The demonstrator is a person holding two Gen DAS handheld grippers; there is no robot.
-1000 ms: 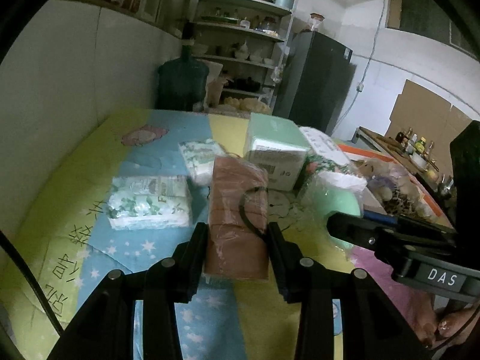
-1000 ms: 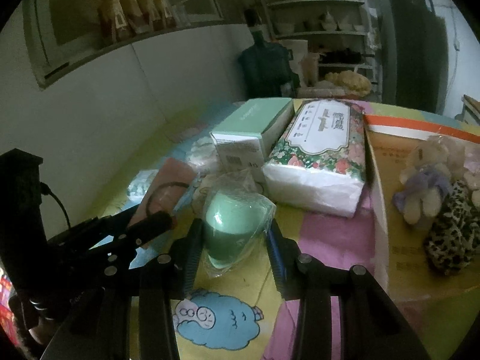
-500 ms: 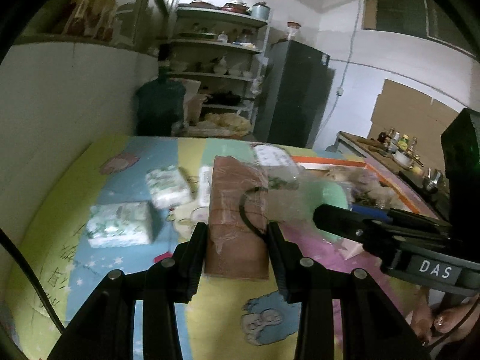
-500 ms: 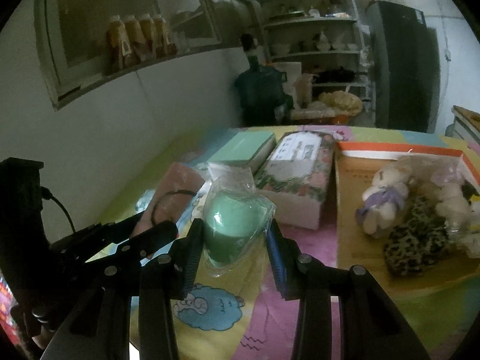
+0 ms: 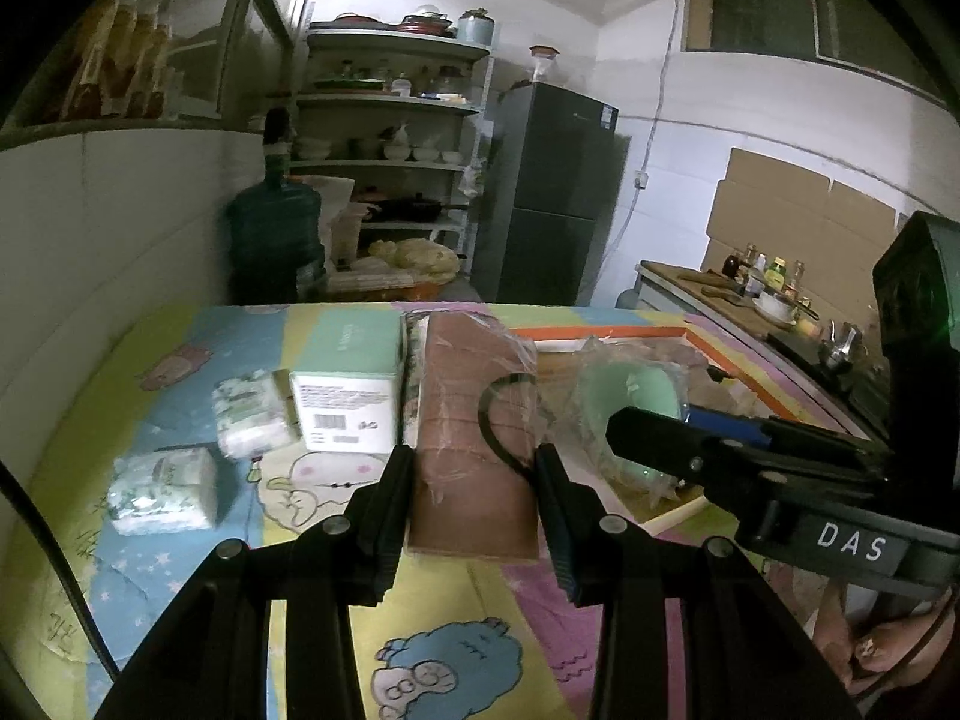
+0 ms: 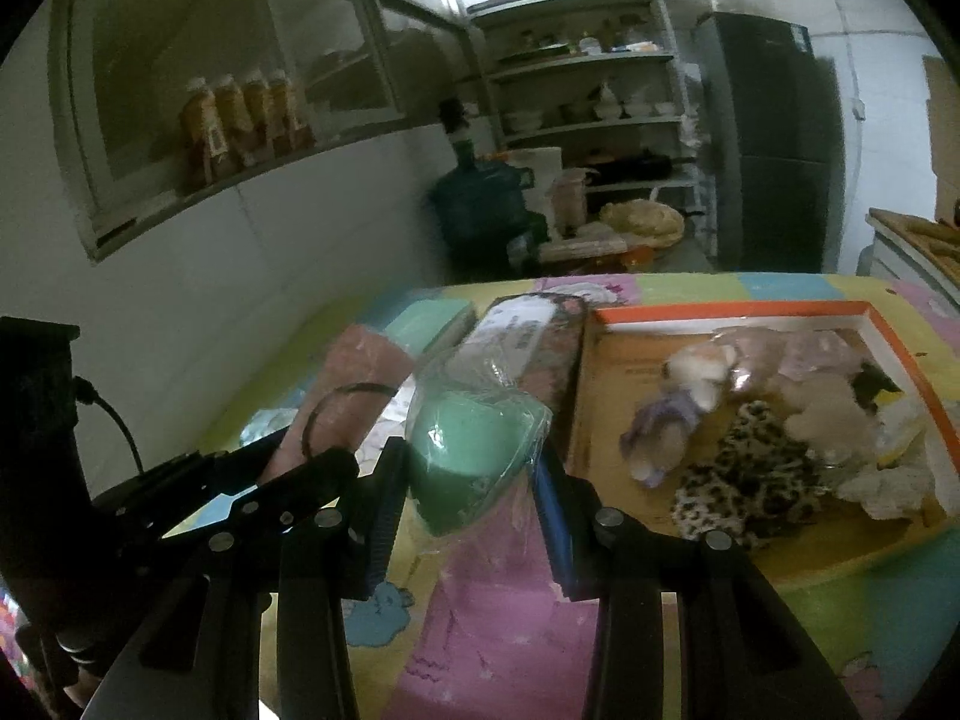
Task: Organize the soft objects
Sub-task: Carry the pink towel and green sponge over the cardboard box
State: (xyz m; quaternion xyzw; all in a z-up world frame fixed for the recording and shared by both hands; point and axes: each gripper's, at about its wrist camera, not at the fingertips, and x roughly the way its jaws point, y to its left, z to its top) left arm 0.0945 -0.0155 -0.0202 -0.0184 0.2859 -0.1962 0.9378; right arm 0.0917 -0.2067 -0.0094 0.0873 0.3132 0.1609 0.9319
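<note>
My left gripper (image 5: 474, 483) is shut on a pink-brown cloth pack (image 5: 471, 426) wrapped in clear plastic, lifted above the table. My right gripper (image 6: 471, 498) is shut on a green sponge in a clear bag (image 6: 468, 456), also lifted; that green sponge (image 5: 627, 393) shows to the right in the left wrist view. The pink-brown pack (image 6: 354, 384) appears at the left of the right wrist view. An orange-rimmed tray (image 6: 744, 315) to the right holds several plush toys, among them a leopard-print toy (image 6: 750, 480).
A mint tissue box (image 5: 348, 387) and two small tissue packs (image 5: 165, 489) (image 5: 252, 417) lie on the cartoon-print table cover. A floral tissue pack (image 6: 528, 336) sits left of the tray. A wall runs along the left; shelves, a water jug and a fridge stand behind.
Both grippers rose and shifted right with their loads. The tissue box and packs slid left in view, and the tray of plush toys came closer to the middle.
</note>
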